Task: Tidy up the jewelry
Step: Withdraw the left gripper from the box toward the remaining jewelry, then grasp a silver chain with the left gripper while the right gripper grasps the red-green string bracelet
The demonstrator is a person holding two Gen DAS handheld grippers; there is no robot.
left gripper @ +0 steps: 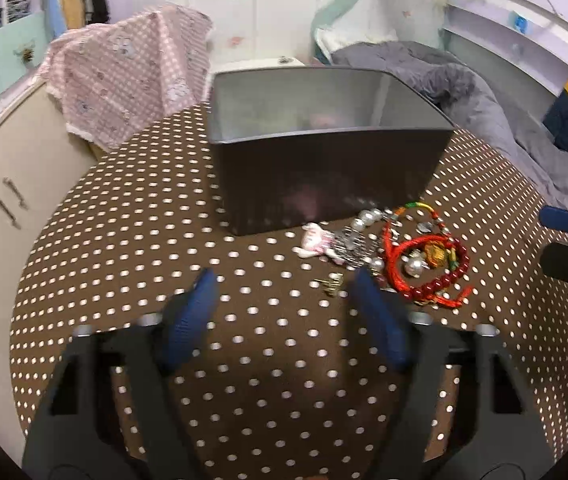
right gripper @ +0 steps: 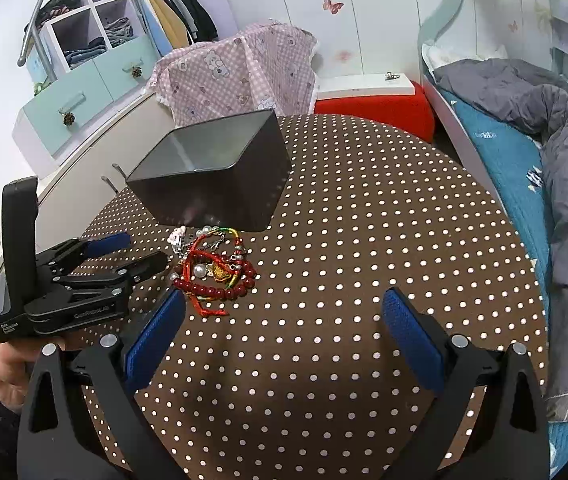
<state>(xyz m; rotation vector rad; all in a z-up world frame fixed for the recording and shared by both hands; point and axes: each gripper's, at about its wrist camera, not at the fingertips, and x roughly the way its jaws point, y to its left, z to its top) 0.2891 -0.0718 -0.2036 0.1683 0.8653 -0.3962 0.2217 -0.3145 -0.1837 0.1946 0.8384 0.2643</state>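
Crowding jewelry pile [right gripper: 214, 270], dark box [right gripper: 220, 168], left claw [right gripper: 146, 250]

Tangled jewelry [right gripper: 214, 270] — beside dark box [right gripper: 220, 168]

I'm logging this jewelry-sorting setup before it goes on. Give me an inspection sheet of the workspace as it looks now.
Surface: round table with brown polka-dot cloth.
Job's things: jewelry pile heaped on the cloth in front of the dark open box; it includes a red bead bracelet, red cords and pearl beads. The box shows nothing inside from these angles.
Clutter: small gold-coloured piece lying apart from the pile.
Grippers: left gripper jaws apart, nothing between them, beside the pile; right gripper jaws wide, empty.
Cables: nothing seen.
Surroundings: pink patterned cloth, bed with grey duvet, red stool, wardrobe shelves.
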